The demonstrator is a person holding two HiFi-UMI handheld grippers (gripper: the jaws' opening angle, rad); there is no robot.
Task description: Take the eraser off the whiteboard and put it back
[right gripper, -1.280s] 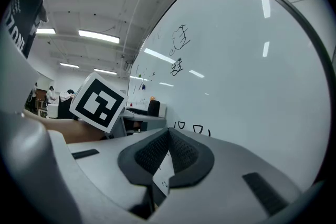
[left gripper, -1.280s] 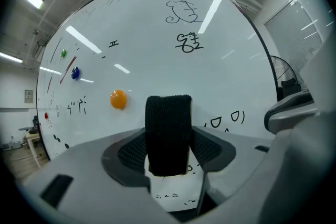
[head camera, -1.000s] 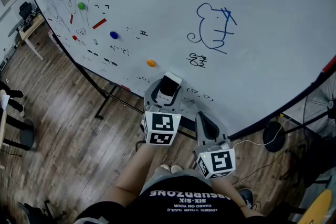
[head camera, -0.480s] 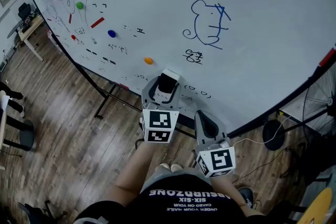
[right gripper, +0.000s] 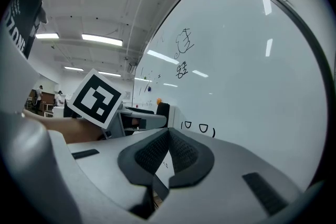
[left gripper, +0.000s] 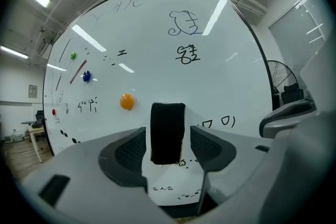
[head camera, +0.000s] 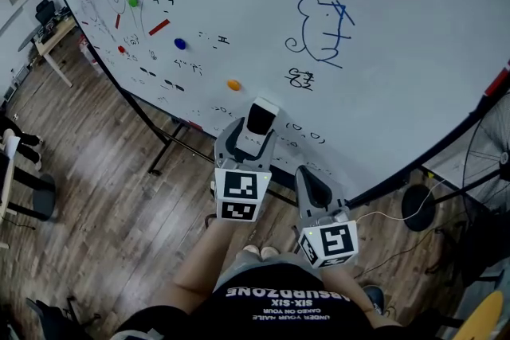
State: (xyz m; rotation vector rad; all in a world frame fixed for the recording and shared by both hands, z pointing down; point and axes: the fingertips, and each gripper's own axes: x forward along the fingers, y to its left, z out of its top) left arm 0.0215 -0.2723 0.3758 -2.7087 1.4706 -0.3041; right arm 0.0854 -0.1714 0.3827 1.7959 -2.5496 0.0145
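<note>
- Left gripper (left gripper: pixel 167 140): jaws apart, flanking the eraser (left gripper: pixel 168 122), not touching it.
- Eraser now pokes further past them than before, against the whiteboard (head camera: pixel 398 28); seemingly put back.
- Right gripper (right gripper: pixel 168 136): closed, empty.

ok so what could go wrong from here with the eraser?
1. The left gripper has its jaws apart, a gap on each side of the eraser; pulling back before closing would likely leave it behind or drop it.
2. The black marks on the whiteboard sit close beside the eraser; sliding it could smear them.
3. The right gripper, shut and empty, is close by and could bump the left.
</note>
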